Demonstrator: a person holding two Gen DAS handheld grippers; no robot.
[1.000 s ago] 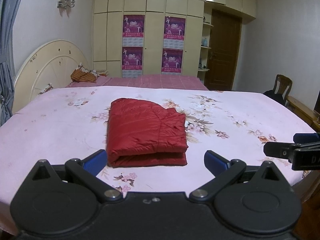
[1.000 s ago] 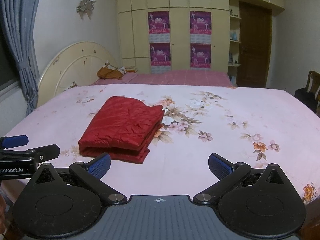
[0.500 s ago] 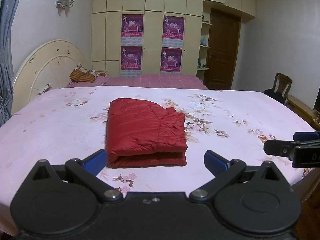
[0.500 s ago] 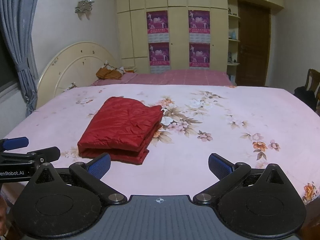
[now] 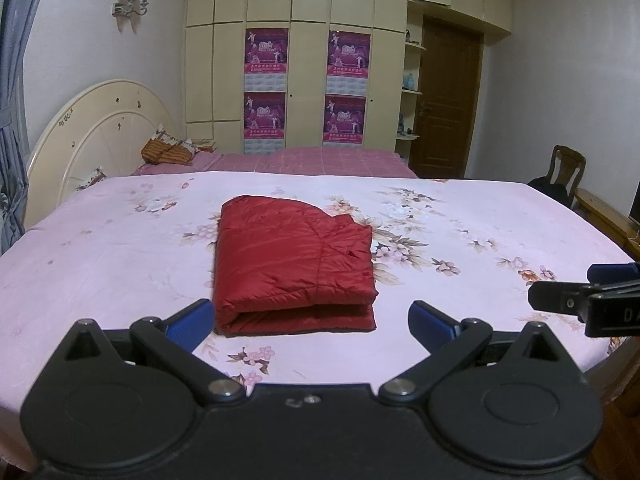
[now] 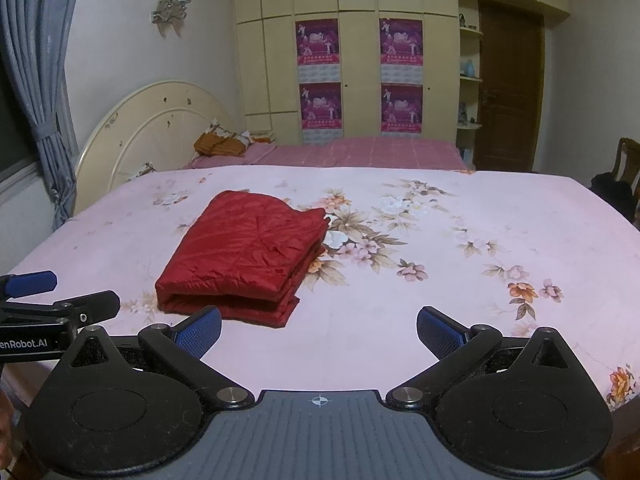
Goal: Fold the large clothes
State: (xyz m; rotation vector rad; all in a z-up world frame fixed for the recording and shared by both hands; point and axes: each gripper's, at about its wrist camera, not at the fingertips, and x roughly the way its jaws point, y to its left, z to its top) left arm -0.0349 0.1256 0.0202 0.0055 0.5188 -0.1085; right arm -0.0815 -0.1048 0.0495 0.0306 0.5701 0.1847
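A red quilted jacket point(image 5: 294, 264) lies folded into a thick rectangle on the pink floral bed sheet point(image 5: 104, 256); it also shows in the right wrist view point(image 6: 248, 256). My left gripper point(image 5: 312, 322) is open and empty, held just short of the jacket's near folded edge. My right gripper point(image 6: 320, 330) is open and empty, to the right of the jacket and apart from it. The right gripper shows from the side at the right edge of the left wrist view point(image 5: 588, 300). The left gripper shows at the left edge of the right wrist view point(image 6: 56, 308).
A cream rounded headboard point(image 5: 100, 136) stands at the left. A second bed with a pink checked cover point(image 5: 320, 160) and an orange pillow point(image 5: 168, 150) lies behind. Cupboards with posters point(image 5: 304, 88), a brown door point(image 5: 446, 100) and a wooden chair point(image 5: 566, 168) line the back and right.
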